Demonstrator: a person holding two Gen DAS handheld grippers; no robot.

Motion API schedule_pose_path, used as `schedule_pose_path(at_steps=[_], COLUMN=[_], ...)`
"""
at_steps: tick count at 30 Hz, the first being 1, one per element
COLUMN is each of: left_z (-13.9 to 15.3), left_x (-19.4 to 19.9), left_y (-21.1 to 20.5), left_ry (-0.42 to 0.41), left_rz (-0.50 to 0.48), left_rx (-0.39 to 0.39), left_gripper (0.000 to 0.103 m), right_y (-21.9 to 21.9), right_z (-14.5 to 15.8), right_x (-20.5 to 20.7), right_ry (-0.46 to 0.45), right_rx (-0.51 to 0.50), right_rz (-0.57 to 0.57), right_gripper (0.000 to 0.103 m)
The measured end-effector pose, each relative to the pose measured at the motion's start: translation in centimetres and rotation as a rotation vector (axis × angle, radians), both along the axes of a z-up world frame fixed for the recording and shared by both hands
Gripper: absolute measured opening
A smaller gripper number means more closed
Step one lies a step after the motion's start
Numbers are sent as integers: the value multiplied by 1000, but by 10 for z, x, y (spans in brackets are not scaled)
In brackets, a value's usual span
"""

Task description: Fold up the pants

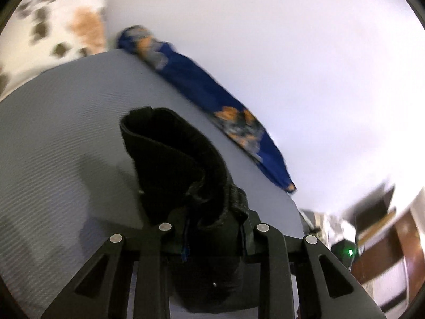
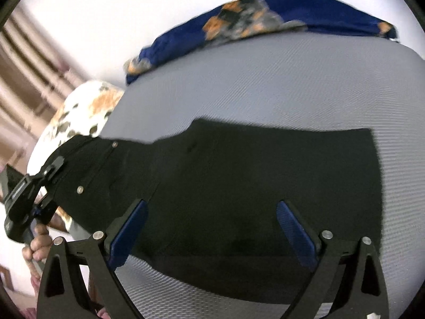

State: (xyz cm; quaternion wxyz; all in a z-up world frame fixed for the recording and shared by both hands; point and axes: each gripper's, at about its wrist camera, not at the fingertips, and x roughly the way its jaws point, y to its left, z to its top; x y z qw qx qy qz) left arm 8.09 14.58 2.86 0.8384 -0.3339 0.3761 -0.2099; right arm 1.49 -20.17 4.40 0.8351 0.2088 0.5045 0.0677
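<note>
The black pants [image 2: 239, 186] lie spread across a grey ribbed mattress [image 2: 292, 85]. At their left end the waist part with metal buttons is lifted off the bed, and my left gripper [image 2: 50, 175] is shut on it, with a hand [image 2: 37, 244] on its handle. In the left wrist view a bunch of black pants fabric [image 1: 170, 154] rises from between the jaws of the left gripper [image 1: 212, 220], hiding the pads. My right gripper [image 2: 212, 207] hovers over the middle of the pants, its blue pads wide open with nothing pressed between them.
A blue cloth with orange and grey print [image 1: 212, 93] [image 2: 265, 18] lies along the mattress's far edge against a white wall. A white pillow with brown and orange patches [image 1: 53, 21] [image 2: 85, 111] sits at one end of the bed. Brown furniture [image 1: 385, 226] stands beyond the other end.
</note>
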Motion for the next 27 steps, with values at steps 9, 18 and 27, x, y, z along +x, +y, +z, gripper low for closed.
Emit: schedule_pose_path(at_steps=[9,18,27], left_z=[21,-2,-57], left_x=[21,19,-7], left_y=[-114,-227,-303], left_ry=[-36,1,80], left_rz=[-271,-519,-681], left_rx=[30,155,330], left_gripper=[27,27,27], right_y=[-73,-113,-137], right_z=[11,1,-10], right_x=[-14,-27,-29], right_ry=[-25,-8,16], right_rx=[36,40,103], right_rz=[-175,-234,-236], right_gripper=[98,98,96])
